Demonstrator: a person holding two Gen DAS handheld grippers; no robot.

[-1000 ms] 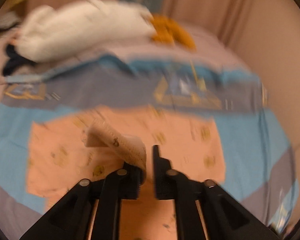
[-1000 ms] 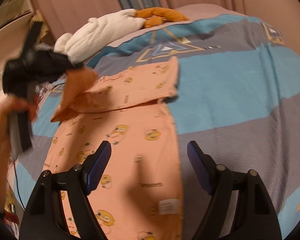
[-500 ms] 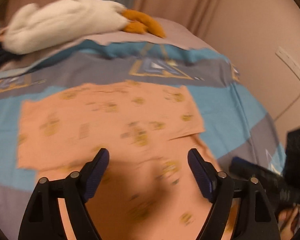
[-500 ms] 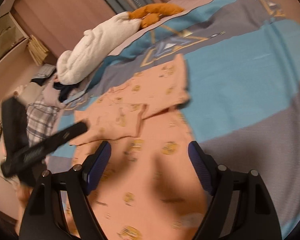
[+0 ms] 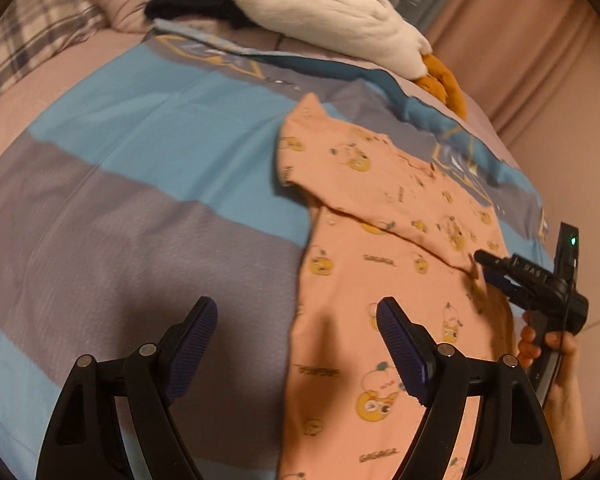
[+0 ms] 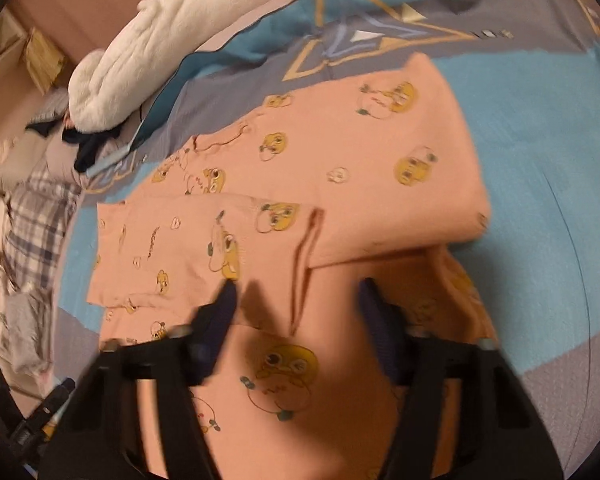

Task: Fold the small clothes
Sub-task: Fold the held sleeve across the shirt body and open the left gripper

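Bare striped duvet (image 5: 148, 184) left of peach cartoon-print shirt (image 5: 380, 280), sleeves folded in, left gripper (image 5: 296, 344) fingers spread over its edge, right gripper (image 6: 296, 300) blurred, closing, seemingly pinching nothing

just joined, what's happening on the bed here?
A person with a handheld gripper in each hand is folding a peach printed shirt on the striped bedspread. Both sleeves are already folded in. The left gripper is open, straddling the shirt's left edge. The right gripper has just been closing over the sleeve cuff; whether it is gripped isn't clear.
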